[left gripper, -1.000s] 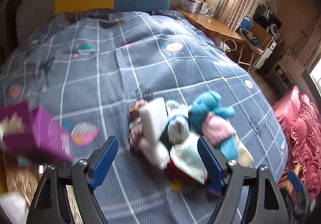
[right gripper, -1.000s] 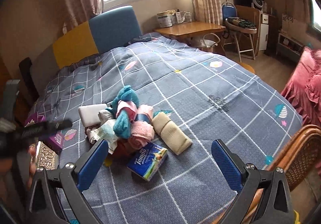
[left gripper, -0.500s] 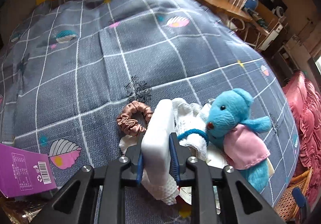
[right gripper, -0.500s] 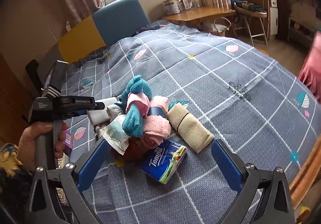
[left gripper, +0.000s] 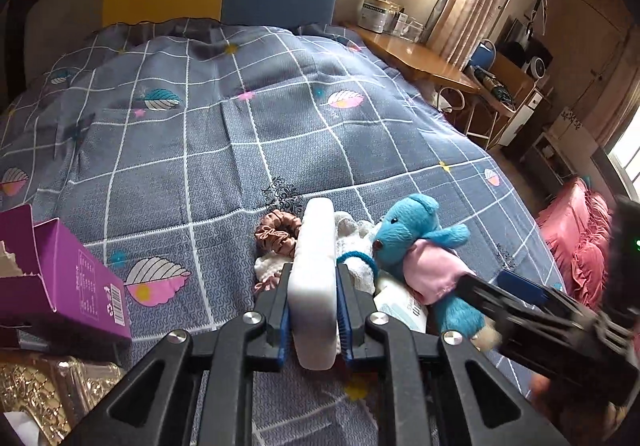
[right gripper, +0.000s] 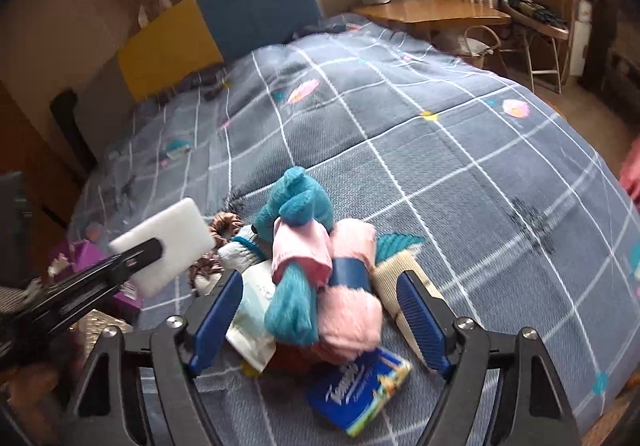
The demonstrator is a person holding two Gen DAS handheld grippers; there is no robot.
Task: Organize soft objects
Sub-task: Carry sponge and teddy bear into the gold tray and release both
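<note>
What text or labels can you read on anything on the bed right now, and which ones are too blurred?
"Tempo", partly legible, blurred white script on the blue tissue pack.
Purple box: a barcode, recycling marks and small print, too small to read.
White packet under the blue teddy bear: a few dark characters, not readable.
Tins on the wooden desk: label too blurred.
White sponge in the left gripper: no print.
</note>
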